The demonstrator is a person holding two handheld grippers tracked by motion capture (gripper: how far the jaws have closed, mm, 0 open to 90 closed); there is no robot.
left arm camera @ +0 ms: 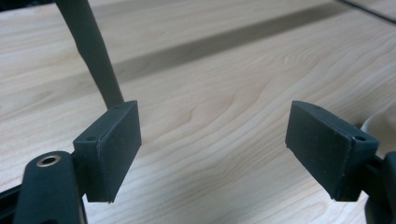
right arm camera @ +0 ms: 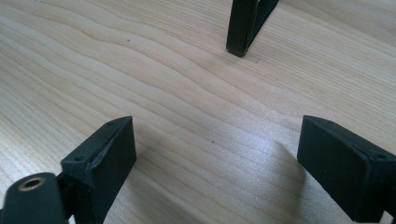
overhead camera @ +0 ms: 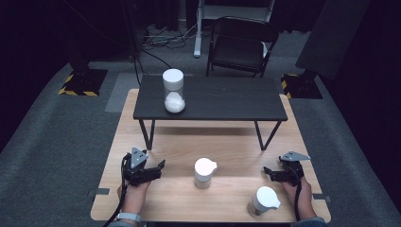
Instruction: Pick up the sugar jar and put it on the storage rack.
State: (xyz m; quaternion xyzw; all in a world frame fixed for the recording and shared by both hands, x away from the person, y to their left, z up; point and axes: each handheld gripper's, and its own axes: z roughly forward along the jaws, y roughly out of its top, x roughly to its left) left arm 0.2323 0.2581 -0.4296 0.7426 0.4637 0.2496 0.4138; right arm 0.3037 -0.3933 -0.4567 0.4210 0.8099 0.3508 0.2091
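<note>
My left gripper [overhead camera: 160, 169] rests low on the wooden table [overhead camera: 227, 142] at the front left, a hand on it, jaws wide open and pointing right. In the left gripper view the left gripper [left arm camera: 212, 135] has only bare wood between its pads. At the front right, my right gripper [overhead camera: 268, 173] is also held by a hand, open and pointing left; in its own view the right gripper [right arm camera: 215, 154] is empty too. A small white pitcher [overhead camera: 204, 172] stands between the two grippers, apart from both. A white-lidded container [overhead camera: 264, 201] sits near the front edge, beside the right hand.
A low black shelf [overhead camera: 222, 97] on thin legs stands across the table's far half. On its left end is a clear jar [overhead camera: 173, 91] with a white lid and white contents. One shelf leg [left arm camera: 93, 51] is near the left gripper, another shelf leg [right arm camera: 243, 25] ahead of the right. A black chair [overhead camera: 241, 45] stands behind.
</note>
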